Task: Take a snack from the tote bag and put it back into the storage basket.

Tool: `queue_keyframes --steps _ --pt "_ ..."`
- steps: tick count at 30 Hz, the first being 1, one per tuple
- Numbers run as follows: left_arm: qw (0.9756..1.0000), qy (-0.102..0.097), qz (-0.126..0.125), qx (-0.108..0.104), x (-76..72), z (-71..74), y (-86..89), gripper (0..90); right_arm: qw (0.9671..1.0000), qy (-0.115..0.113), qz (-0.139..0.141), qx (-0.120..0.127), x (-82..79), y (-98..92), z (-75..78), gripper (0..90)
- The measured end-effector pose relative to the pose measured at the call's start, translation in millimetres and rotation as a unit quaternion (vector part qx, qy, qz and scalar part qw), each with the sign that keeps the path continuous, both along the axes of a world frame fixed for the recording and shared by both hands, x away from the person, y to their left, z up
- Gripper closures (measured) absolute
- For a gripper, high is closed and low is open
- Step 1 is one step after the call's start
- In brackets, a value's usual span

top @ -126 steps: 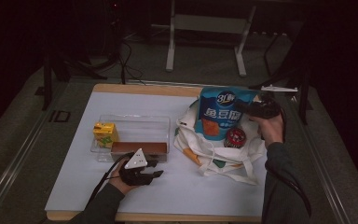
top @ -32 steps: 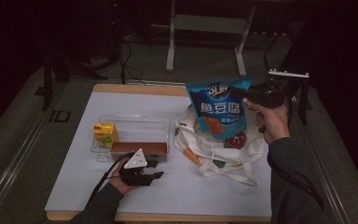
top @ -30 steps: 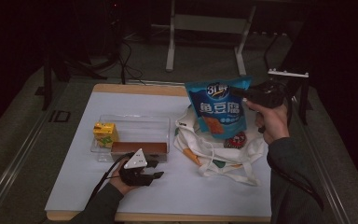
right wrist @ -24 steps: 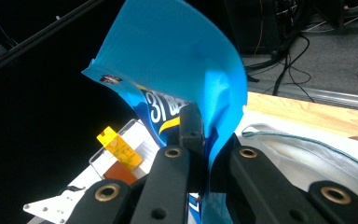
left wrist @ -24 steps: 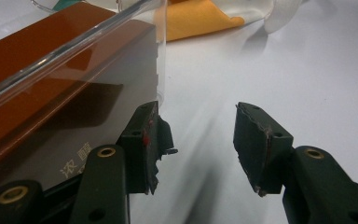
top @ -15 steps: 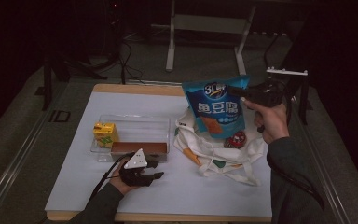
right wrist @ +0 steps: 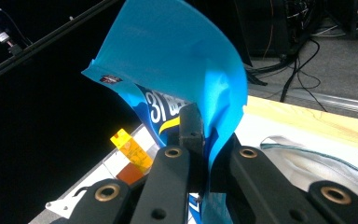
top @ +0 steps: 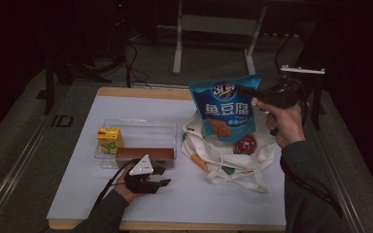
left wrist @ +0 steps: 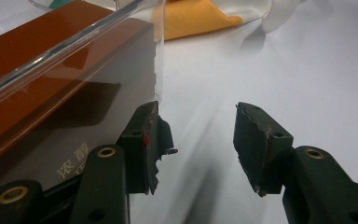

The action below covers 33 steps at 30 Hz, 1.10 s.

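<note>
Above the table's far right corner, a blue snack bag (top: 226,109) hangs in the air, pinched by its top edge in the right gripper (top: 258,95), whose fingers are clenched on it, probably to lift it clear of the white tote bag (top: 228,158) lying beneath. Near the front edge, the left gripper (top: 145,178) rests with fingers released beside the clear plastic bin (top: 141,133) holding a brown box (top: 144,154) and yellow carton (top: 109,138).

A clear plastic tray (top: 141,131) sits left on the white counter (top: 223,204), holding a yellow carton (top: 109,139) at its left end and a long brown box (top: 144,154) along its near side. A white cloth tote bag (top: 233,162) lies to its right.
</note>
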State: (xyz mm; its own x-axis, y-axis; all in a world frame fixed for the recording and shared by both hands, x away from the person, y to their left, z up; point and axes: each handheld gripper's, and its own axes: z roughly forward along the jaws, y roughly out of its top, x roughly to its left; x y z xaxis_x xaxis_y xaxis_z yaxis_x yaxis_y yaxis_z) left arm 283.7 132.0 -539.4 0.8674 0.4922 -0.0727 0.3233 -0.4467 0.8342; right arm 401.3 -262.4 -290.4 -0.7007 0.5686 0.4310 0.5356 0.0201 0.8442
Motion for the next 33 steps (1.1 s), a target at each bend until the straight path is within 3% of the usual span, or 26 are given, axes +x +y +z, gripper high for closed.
queue_keyframes --steps 20,33 --pt "1.0000 0.002 -0.003 -0.002 0.1 -0.1 0.2 50.6 0.9997 -0.010 0.011 0.018 -3.4 11.1 18.0 88.5" --pt "1.0000 0.007 -0.003 -0.007 0.8 -0.3 0.8 50.3 0.9993 -0.002 0.027 0.025 -2.2 34.5 13.7 88.5"
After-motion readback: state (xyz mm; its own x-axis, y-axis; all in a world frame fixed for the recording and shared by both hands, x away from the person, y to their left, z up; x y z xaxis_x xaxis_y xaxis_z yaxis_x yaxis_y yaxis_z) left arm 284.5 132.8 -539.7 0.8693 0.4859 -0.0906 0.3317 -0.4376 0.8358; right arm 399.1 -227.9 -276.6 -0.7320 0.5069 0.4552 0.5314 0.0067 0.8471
